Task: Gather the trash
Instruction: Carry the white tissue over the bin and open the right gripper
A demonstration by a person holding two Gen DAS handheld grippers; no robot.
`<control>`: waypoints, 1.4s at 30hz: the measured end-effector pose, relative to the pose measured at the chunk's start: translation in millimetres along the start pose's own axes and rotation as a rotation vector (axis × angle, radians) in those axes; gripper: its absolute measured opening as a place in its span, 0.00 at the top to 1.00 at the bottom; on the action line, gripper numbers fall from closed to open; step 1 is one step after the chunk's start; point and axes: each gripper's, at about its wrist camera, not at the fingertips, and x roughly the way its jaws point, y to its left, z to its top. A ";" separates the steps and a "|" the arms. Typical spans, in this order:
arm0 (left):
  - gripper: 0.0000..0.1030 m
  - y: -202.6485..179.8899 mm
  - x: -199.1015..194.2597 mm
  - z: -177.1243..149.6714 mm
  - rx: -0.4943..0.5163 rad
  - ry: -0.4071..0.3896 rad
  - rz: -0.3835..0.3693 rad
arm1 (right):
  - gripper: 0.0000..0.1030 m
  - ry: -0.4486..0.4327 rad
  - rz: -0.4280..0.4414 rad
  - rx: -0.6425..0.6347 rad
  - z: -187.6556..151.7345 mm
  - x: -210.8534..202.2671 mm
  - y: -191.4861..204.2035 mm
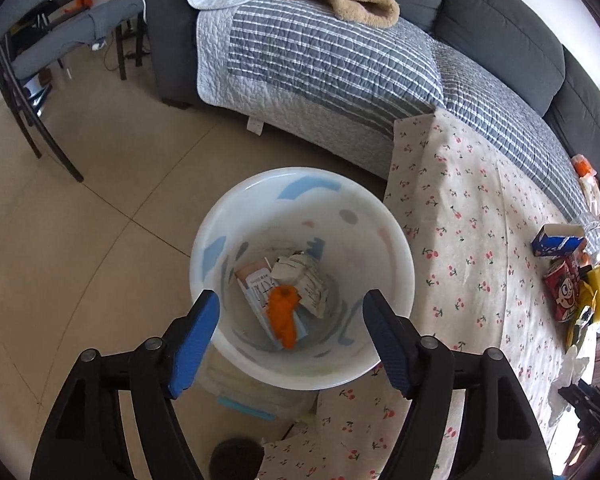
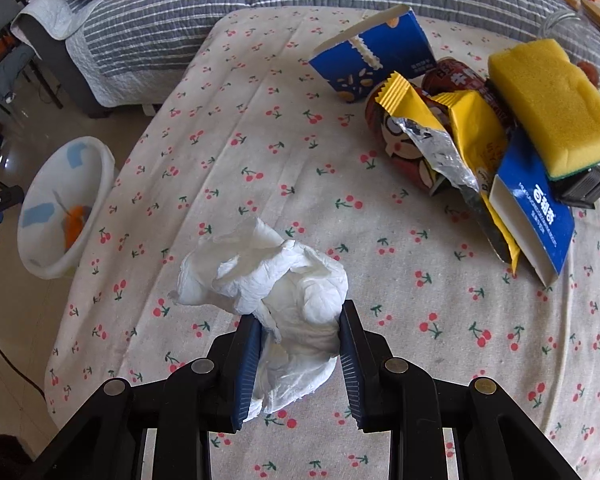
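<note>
left tongs (image 1: 292, 312) gaped empty over bin (image 1: 396, 240), positioned for dropping | right tongs (image 2: 300, 320) pinched crumpled tissue (image 2: 268, 276) above desk (image 2: 260, 140), bin-bound

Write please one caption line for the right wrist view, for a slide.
Right gripper shut on a crumpled white paper tissue above the cherry-print tablecloth; white plastic bin at left.

The left tongs (image 1: 291, 306) point steeply down, jaws spread wide with nothing between the blue pads (image 1: 194, 340). The right tongs (image 2: 300, 318) also tilt steeply down, jaws partly closed, pads (image 2: 246, 368) pressing a tissue (image 2: 276, 280) from both sides.
</note>
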 end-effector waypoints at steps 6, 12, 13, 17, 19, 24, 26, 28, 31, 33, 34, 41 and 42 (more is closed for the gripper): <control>0.13 11.8 -10.4 -12.6 0.104 0.024 0.079 | 0.67 0.003 -0.006 -0.043 1.3 7.0 24.9; 0.06 33.4 -17.7 -19.2 0.144 0.028 0.139 | 0.67 0.029 0.027 -0.101 15.3 27.9 80.2; 0.06 39.0 -18.2 -19.9 0.138 0.033 0.145 | 0.67 0.032 0.036 -0.116 18.4 32.0 92.5; 0.06 63.7 -22.5 -19.0 0.075 0.046 0.134 | 0.67 0.041 0.099 -0.137 35.8 50.3 140.2; 0.06 73.0 -23.9 -18.1 0.046 0.050 0.123 | 0.67 0.043 0.107 -0.156 44.6 58.3 161.8; 0.06 86.6 -26.8 -12.1 0.005 0.038 0.120 | 0.66 0.026 0.114 -0.188 67.8 73.7 200.7; 0.06 87.8 -24.9 -9.9 -0.009 0.038 0.120 | 0.66 0.030 0.126 -0.182 76.3 81.2 208.9; 0.06 88.9 -22.8 -7.6 -0.015 0.043 0.115 | 0.65 0.038 0.141 -0.174 82.8 87.5 216.0; 0.06 87.9 -20.6 -6.8 -0.007 0.050 0.116 | 0.65 0.044 0.156 -0.166 90.0 92.6 225.0; 0.06 87.1 -19.6 -6.5 -0.002 0.052 0.118 | 0.64 0.042 0.157 -0.160 93.9 92.2 228.4; 0.06 86.9 -19.3 -6.8 -0.001 0.053 0.122 | 0.62 0.040 0.163 -0.156 96.0 91.4 228.8; 0.06 82.0 -16.4 -10.1 -0.003 0.069 0.121 | 0.26 -0.004 0.230 -0.105 102.8 64.8 215.3; 0.06 80.6 -16.7 -10.2 -0.003 0.070 0.118 | 0.25 -0.012 0.223 -0.108 102.6 59.4 211.9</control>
